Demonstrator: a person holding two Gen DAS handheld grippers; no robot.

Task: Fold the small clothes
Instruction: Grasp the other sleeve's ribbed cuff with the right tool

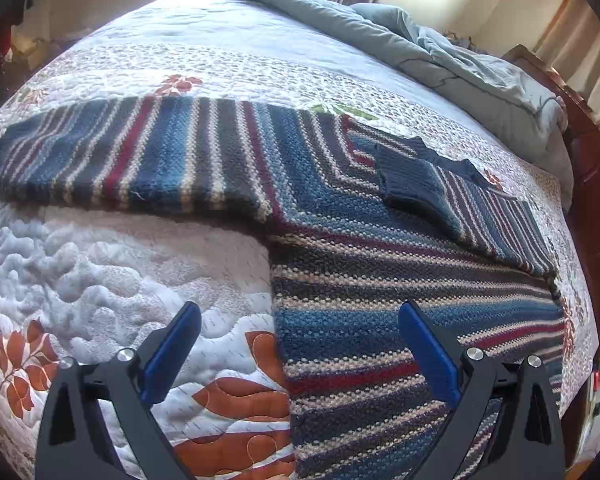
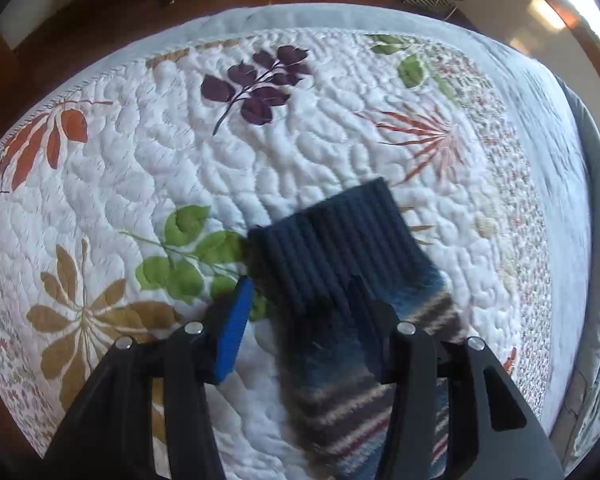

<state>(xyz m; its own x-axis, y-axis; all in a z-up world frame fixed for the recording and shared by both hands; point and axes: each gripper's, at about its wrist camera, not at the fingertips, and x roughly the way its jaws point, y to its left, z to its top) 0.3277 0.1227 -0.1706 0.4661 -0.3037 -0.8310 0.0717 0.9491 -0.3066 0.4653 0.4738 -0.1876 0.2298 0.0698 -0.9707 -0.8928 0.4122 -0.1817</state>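
Observation:
A knitted sweater (image 1: 379,264) striped in blue, navy, cream and dark red lies flat on the quilted bed. One sleeve (image 1: 140,152) stretches out to the left. The other sleeve is folded over the chest, its navy cuff (image 1: 403,176) on top. My left gripper (image 1: 300,312) hovers open over the sweater's side edge, one finger above the quilt and one above the knit. In the right wrist view a sleeve with a navy ribbed cuff (image 2: 319,236) lies on the quilt. My right gripper (image 2: 301,286) straddles it half open, without pinching it.
The white quilt (image 2: 180,148) with leaf prints covers the bed. A grey-blue duvet (image 1: 439,52) is bunched at the far right by the wooden bed frame (image 1: 595,176). Beyond the bed edge lies wooden floor (image 2: 100,12) with furniture legs.

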